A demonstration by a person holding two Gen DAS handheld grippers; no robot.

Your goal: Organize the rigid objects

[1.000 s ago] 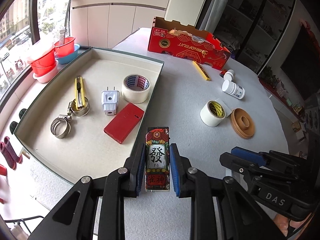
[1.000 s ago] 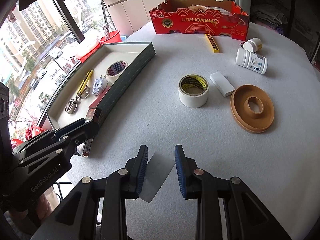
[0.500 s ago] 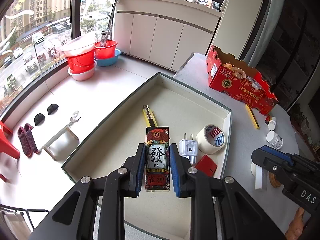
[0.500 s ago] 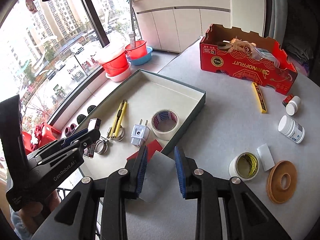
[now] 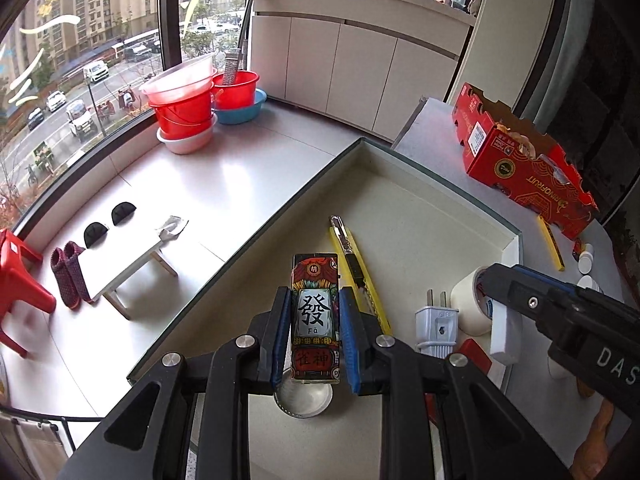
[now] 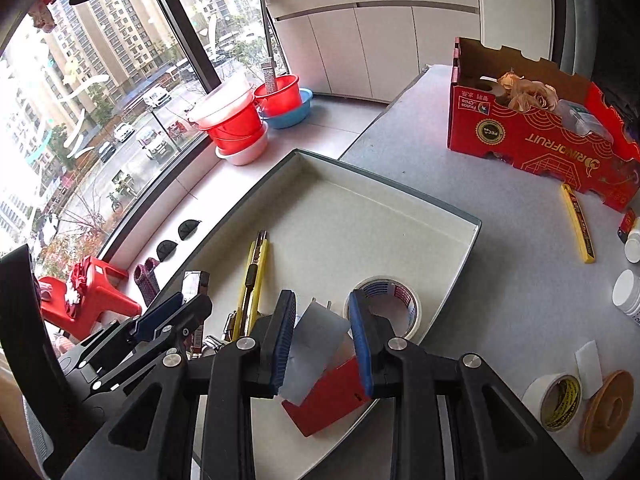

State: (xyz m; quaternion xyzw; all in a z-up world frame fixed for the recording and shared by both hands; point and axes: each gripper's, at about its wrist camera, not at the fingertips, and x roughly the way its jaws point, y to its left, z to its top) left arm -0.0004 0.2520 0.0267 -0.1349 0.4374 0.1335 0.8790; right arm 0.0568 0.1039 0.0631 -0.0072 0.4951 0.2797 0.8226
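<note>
Daylight pours through the tall window on my left, towers and a street beyond. White cabinets line the far wall. On the pale floor sit stacked red buckets, a low white stool and a red plastic chair.

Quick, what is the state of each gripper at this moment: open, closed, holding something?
Left gripper: closed on the mahjong-print box, above the tray.
Right gripper: closed on a white block.
</note>
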